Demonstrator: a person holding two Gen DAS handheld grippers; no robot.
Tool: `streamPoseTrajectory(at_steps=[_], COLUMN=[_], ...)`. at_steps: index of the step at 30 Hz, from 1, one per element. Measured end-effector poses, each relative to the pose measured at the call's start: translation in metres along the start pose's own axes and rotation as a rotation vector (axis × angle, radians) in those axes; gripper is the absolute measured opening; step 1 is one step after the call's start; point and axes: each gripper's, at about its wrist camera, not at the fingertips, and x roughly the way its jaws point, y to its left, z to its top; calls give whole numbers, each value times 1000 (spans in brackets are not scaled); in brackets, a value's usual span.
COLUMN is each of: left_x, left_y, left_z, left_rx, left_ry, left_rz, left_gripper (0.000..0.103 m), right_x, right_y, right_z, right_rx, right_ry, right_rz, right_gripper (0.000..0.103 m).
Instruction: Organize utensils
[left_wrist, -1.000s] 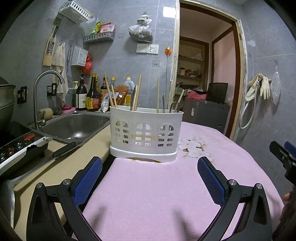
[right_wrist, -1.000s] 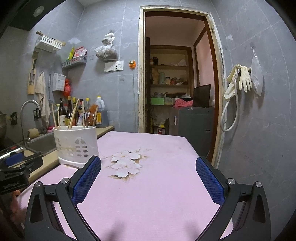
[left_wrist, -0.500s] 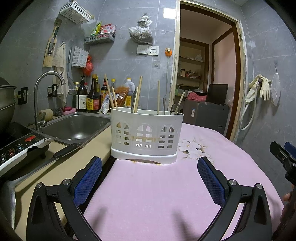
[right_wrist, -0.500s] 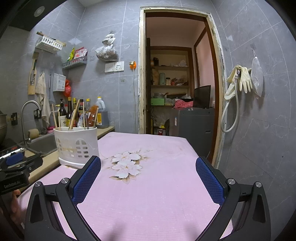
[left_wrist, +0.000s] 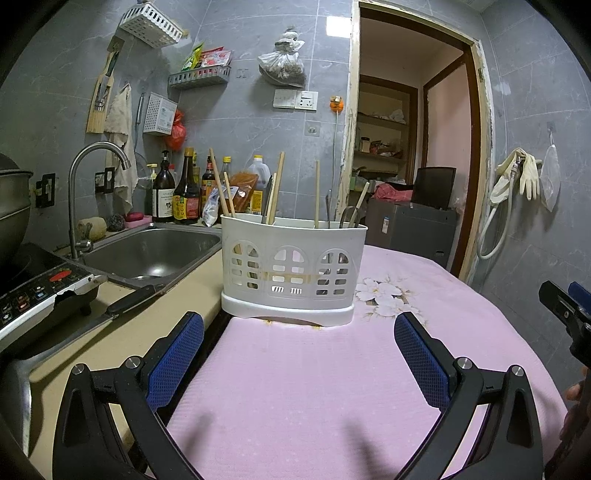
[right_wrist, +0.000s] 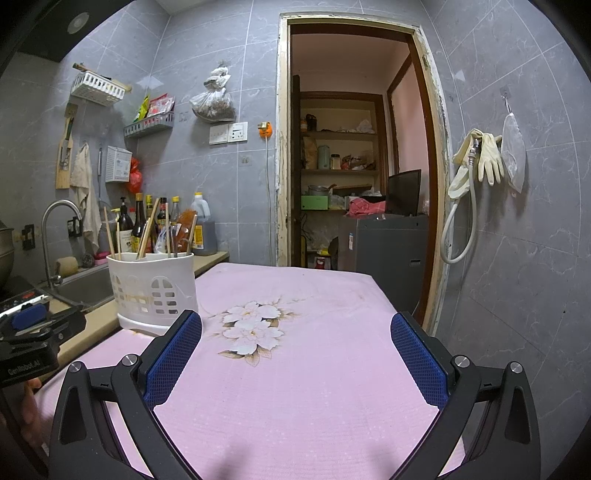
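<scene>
Both tongs, left tongs (left_wrist: 299, 332) and right tongs (right_wrist: 295, 332), hover level, spread apart, empty.

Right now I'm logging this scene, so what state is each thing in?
left gripper: open, holding nothing
right gripper: open, holding nothing
utensil caddy: upright on the pink cloth, chopsticks standing in it
faucet: no water running
sink: no dishes visible
doorway: open

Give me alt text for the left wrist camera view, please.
An open, empty left gripper faces a white utensil caddy holding upright chopsticks, standing on a pink floral cloth. A steel sink lies left.
</scene>
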Motion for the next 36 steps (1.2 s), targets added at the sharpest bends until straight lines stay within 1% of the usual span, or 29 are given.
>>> streamPoseTrajectory(at_steps=[36], left_x=[-3], left_y=[-1], left_z=[2], left_rx=[8], left_ry=[-5], left_rz=[7], left_gripper=[101], right_x=[0], right_y=[1], right_z=[0], right_rx=[1], right_ry=[2], right_rz=[-1], right_gripper=[103])
